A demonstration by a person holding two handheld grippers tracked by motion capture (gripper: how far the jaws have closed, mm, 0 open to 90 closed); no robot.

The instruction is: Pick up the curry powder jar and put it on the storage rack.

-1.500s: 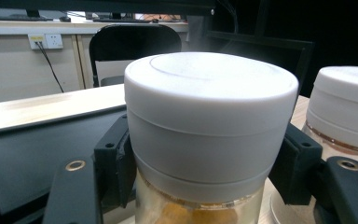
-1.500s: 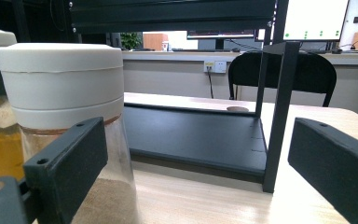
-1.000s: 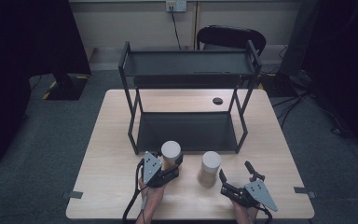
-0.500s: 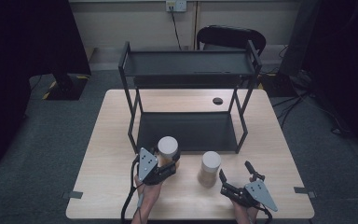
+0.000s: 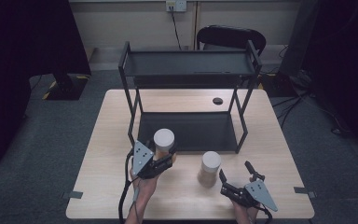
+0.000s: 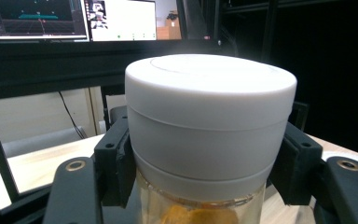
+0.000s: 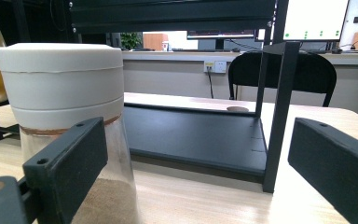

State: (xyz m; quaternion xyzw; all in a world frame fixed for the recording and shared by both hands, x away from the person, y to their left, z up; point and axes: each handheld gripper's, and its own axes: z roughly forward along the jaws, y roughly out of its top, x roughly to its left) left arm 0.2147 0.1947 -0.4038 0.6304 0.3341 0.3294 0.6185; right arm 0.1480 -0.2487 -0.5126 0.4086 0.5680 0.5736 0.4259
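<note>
**Jar in a high grip near the shelf frame; second jar loose beside an idle gripper**

Left side: left gripper is clamped on the clear glass jar with a white round lid, pads pressing right where lid meets glass. Jar sits at the front left of the light wooden table, just before the black two-tier metal shelf rack. Orange-brown contents visible low in the glass.

Risks here, as I judge them: grip is high, on or near the lid seam. If the lid is loose, the glass body could slip or drop away. Jar stands close to the rack's front left post; a careless swing could knock it.

Centre: second clear jar with white lid and brown contents stands free on the table, in front of the lower shelf.

Right side: right gripper rests low at the table's front edge, jaws spread wide, nothing between them. The second jar is just beside its left jaw; a sideways nudge could tip it.
</note>
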